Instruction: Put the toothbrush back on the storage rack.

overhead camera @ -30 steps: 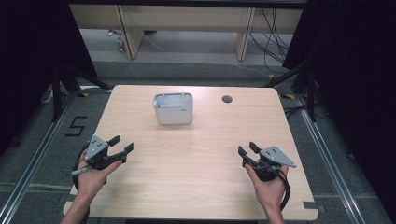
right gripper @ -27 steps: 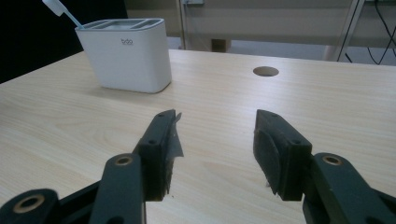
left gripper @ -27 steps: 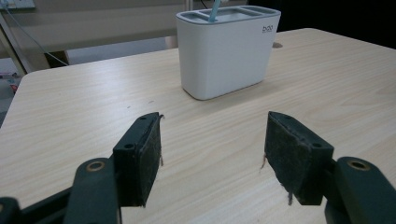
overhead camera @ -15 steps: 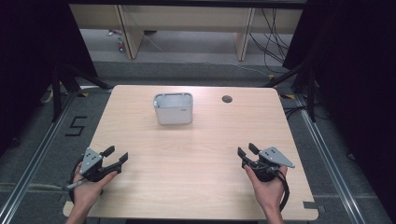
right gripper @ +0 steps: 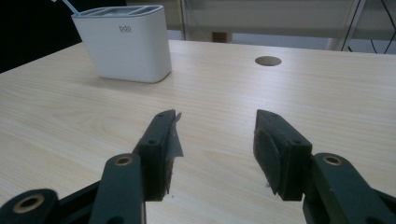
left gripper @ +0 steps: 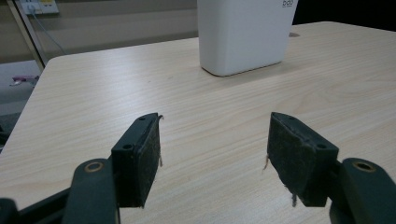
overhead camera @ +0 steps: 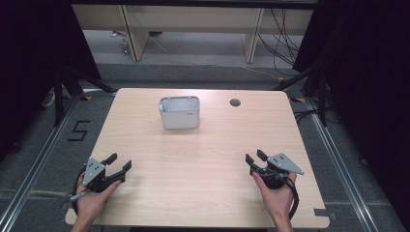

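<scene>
A white rectangular container (overhead camera: 179, 112) stands upright at the back middle of the wooden table (overhead camera: 208, 145); its top has slots. In the left gripper view the container (left gripper: 245, 35) rises ahead, and in the right gripper view the container (right gripper: 123, 44) sits ahead to the left. My left gripper (overhead camera: 120, 162) rests near the table's front left corner, open and holding nothing; in its own view the left gripper (left gripper: 212, 140) has its jaws wide apart over bare wood. My right gripper (overhead camera: 255, 156) sits near the front right, also open, and the right gripper (right gripper: 215, 135) is empty too.
A round cable hole (overhead camera: 235, 102) lies in the tabletop right of the container. Behind the table stand wooden shelf legs (overhead camera: 135, 38) and loose cables (overhead camera: 280, 43). A "5" mark (overhead camera: 79, 130) is on the floor at the left. Dark curtains flank both sides.
My left gripper has drawn back toward the front left corner of the table. The right gripper has barely shifted. Both stayed open.
</scene>
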### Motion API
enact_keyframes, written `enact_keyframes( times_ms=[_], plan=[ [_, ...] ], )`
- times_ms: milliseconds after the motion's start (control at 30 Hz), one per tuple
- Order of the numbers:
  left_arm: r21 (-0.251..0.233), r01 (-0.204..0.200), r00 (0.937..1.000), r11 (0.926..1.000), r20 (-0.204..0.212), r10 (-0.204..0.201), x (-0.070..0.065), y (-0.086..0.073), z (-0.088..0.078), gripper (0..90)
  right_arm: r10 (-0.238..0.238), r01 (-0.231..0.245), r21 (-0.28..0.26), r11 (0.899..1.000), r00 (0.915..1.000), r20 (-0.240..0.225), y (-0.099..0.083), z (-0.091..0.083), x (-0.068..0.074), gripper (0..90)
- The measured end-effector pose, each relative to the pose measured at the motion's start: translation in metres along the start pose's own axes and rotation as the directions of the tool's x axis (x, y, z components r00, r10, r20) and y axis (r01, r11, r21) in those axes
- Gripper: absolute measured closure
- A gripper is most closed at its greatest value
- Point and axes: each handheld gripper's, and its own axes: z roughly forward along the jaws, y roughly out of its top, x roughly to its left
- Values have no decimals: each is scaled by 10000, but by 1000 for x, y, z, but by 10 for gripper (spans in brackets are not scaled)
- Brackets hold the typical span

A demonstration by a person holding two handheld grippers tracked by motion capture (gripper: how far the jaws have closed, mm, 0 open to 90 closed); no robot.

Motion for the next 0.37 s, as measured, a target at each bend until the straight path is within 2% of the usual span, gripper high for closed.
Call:
enact_keyframes(
  times_ms=[33,67,133,167,200,233,267,300,333,367],
  plan=[
    [-11,-53,10000,10000,-37,53,-1,0,0,346,-479,479,-149,9987,9989,-3,0,1,-4,500],
    [-27,-95,9999,10000,-88,95,-1,0,0,348,-307,306,-183,9994,9995,-79,-2,2,-3,499],
    [51,-190,9997,9998,-162,191,-3,0,-1,350,-153,152,55,9999,9999,60,-3,1,-1,499],
    [69,-195,9996,9998,-184,196,-3,0,-1,351,-536,535,-106,9985,9985,-67,-3,3,-5,499],
    [71,-221,9996,9997,-192,222,-3,0,-1,351,-274,273,48,9996,9996,37,-4,2,-3,499],
    [-92,-236,9996,9997,-131,234,-4,0,0,352,-422,422,84,9991,9991,83,-5,2,-4,499],
    [26,-230,9995,9997,-196,231,-4,0,-1,353,-486,486,49,9988,9988,51,-5,3,-5,500],
    [38,-271,9994,9996,-192,271,-4,0,-1,352,-420,421,101,9991,9991,-9,-5,3,-4,499],
    [16,-245,9995,9997,-192,245,-5,0,0,353,-92,92,131,9999,9999,-51,-6,3,-2,499],
    [34,-243,9995,9997,-194,244,-4,0,0,354,-400,400,101,9991,9992,-29,-6,3,-4,499]
  ],
)
